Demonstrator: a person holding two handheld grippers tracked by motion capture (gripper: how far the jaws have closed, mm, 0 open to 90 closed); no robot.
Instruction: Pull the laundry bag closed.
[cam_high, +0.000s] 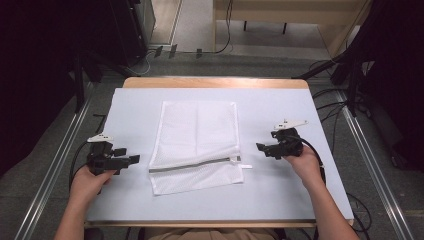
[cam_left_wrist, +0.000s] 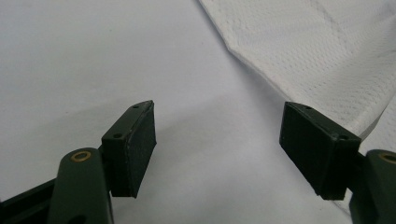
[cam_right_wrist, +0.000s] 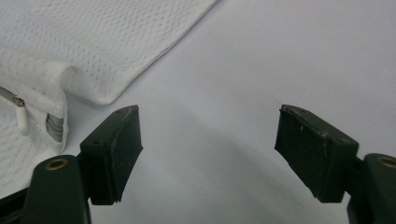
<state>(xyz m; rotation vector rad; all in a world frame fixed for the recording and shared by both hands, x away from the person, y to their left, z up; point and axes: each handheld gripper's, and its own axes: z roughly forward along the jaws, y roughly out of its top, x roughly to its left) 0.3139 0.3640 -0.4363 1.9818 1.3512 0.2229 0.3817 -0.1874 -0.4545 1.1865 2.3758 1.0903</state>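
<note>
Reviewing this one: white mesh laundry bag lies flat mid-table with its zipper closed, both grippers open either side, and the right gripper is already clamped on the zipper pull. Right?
Not quite. The right gripper holds nothing: in the right gripper view its jaws stand wide apart over bare table, and the zipper pull lies off to their side. The rest holds: the mesh laundry bag lies flat with its zipper closed, and the left gripper is open.

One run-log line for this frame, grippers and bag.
left gripper: open, empty, left of bag | right gripper: open, empty, near zipper pull | mesh bag: flat on table, zipper closed
</note>
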